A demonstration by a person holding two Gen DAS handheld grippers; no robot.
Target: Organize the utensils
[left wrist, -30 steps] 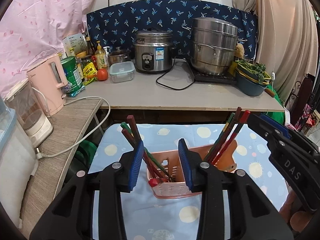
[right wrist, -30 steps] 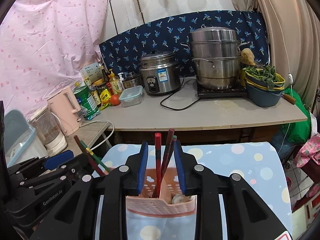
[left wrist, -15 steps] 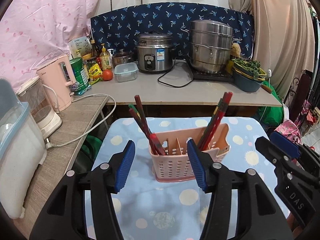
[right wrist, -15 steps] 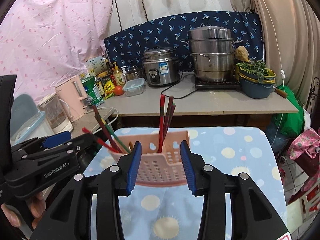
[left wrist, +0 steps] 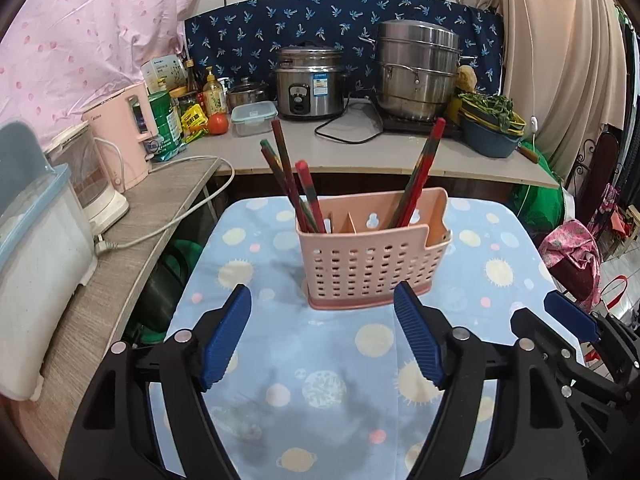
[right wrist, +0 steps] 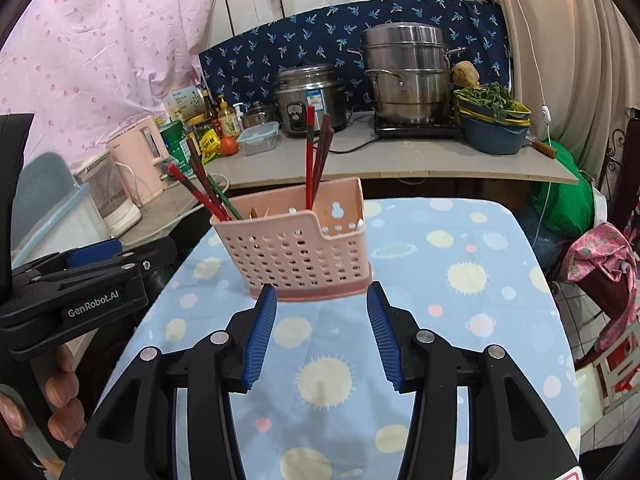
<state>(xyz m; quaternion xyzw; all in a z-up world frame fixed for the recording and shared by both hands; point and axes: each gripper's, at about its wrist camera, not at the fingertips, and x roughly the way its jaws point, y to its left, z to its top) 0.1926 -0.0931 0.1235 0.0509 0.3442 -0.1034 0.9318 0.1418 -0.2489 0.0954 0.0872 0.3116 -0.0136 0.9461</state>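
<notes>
A pink perforated plastic utensil caddy [left wrist: 372,256] is standing upright on the tabletop [left wrist: 500,248], which is draped in a light blue cloth printed with suns and planets. In the caddy's left compartment a bundle of red and green chopsticks [left wrist: 298,184] is leaning out to the left; in a compartment further right, a second bundle of red chopsticks [left wrist: 420,176] is leaning to the right. The divided sections between them are showing bare pink walls.

The left claw [left wrist: 322,338] is hovering over the near part of the cloth, just short of the caddy's base, with its blue ribbed pads [left wrist: 224,340] spread wide. Its jaws have just been opening, and nothing is sitting between them. The right claw [right wrist: 322,332] is hanging just in front of the caddy's base too, its blue pads [right wrist: 260,336] parted about halfway; its jaws have also just been opening, and they are gripping nothing. Seen from the right wrist, the left tool is sitting at the left edge with the person's fingers [right wrist: 60,392] curling round its handle.

Beyond the cloth, a grey counter [left wrist: 304,148] is carrying a steel rice cooker [left wrist: 310,84], a stacked steel steamer pot [left wrist: 416,68], a clear lidded food box [left wrist: 254,118] and a red tomato [left wrist: 218,124]. A pink electric kettle [left wrist: 120,136] is standing on the wooden side shelf [left wrist: 120,248] at the left.
</notes>
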